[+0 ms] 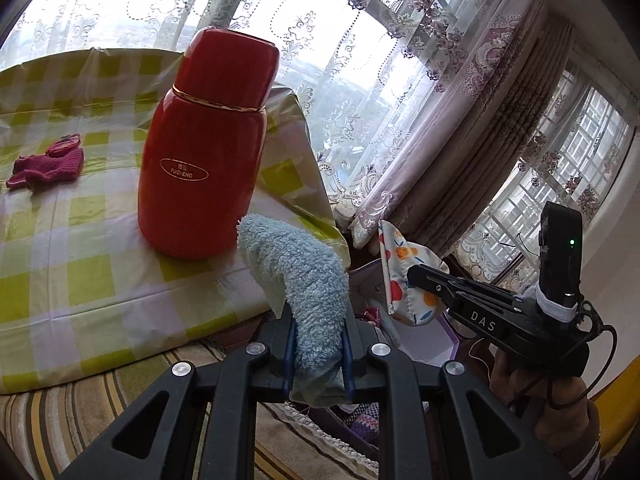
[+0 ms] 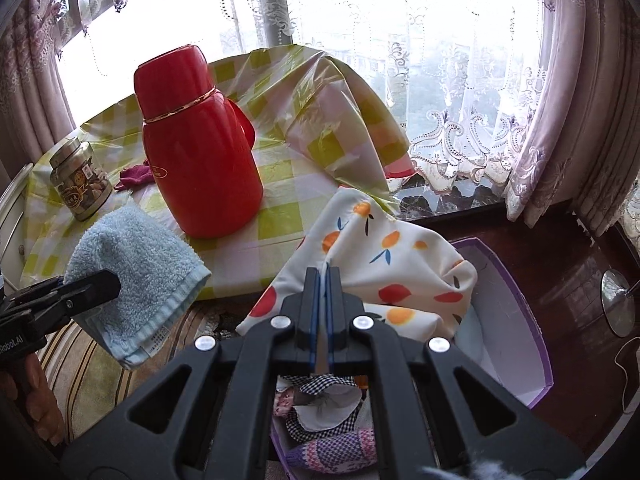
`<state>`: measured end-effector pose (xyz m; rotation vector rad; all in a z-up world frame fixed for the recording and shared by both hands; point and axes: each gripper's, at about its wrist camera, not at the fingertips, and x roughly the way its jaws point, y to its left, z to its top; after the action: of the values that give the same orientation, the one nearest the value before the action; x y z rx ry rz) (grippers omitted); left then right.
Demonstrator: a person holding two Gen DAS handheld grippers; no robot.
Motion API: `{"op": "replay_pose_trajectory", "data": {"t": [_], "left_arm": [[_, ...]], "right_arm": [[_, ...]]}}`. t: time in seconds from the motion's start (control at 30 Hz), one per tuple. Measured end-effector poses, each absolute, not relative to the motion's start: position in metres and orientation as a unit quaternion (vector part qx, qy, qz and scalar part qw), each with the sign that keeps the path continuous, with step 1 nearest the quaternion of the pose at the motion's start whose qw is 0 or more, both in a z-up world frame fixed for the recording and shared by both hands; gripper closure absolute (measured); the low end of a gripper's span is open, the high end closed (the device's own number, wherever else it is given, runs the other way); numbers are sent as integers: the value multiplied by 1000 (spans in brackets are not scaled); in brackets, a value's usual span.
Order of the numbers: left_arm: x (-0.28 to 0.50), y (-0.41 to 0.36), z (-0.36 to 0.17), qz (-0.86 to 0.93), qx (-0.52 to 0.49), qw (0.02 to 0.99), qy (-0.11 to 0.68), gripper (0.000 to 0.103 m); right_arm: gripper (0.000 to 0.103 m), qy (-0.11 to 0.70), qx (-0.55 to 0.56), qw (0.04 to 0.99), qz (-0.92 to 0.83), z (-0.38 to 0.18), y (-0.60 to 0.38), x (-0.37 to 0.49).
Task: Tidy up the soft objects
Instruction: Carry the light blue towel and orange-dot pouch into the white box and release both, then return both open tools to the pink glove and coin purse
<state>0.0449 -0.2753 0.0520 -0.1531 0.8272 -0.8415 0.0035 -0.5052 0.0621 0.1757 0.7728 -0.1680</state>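
Observation:
My left gripper (image 1: pixel 319 354) is shut on a folded light-blue terry towel (image 1: pixel 298 276), which sticks up between its blue pads; the same towel (image 2: pixel 136 276) hangs at the left of the right wrist view. My right gripper (image 2: pixel 323 312) is shut on a white cloth printed with oranges (image 2: pixel 384 264), held above a white box with a purple rim (image 2: pixel 532 304). That cloth (image 1: pixel 404 280) and the right gripper (image 1: pixel 416 274) also show in the left wrist view. Several fabric pieces (image 2: pixel 332 404) lie in the box. A magenta knitted glove (image 1: pixel 48 166) lies on the table.
A tall red thermos (image 1: pixel 204 148) stands on the table with the green-checked cloth (image 1: pixel 80 264). A small metal-lidded jar (image 2: pixel 80 184) stands at the table's left. Lace curtains (image 2: pixel 460 80) and a window lie behind. A chrome stand base (image 2: pixel 618 300) rests on the dark floor.

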Motion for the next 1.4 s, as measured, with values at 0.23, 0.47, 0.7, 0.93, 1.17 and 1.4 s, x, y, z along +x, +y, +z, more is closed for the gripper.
{"op": "replay_pose_trajectory", "data": {"t": [0.23, 0.47, 0.7, 0.93, 1.17, 1.4], "left_arm": [[33, -299, 51, -426, -61, 810, 399, 84], [17, -327, 52, -473, -49, 783, 401, 65], [15, -330, 51, -476, -38, 782, 402, 51], [22, -320, 53, -464, -50, 789, 399, 51], [37, -296, 56, -437, -65, 807, 392, 51], [63, -254, 61, -390, -94, 833, 381, 51]], "right_arm": [[96, 370, 80, 919, -110, 66, -520, -3], [96, 369, 73, 916, -137, 68, -530, -6], [46, 365, 70, 917, -146, 69, -531, -9], [46, 363, 65, 920, -134, 73, -523, -8], [46, 366, 52, 924, -98, 77, -498, -3], [46, 376, 33, 925, -42, 77, -459, 5]]}}
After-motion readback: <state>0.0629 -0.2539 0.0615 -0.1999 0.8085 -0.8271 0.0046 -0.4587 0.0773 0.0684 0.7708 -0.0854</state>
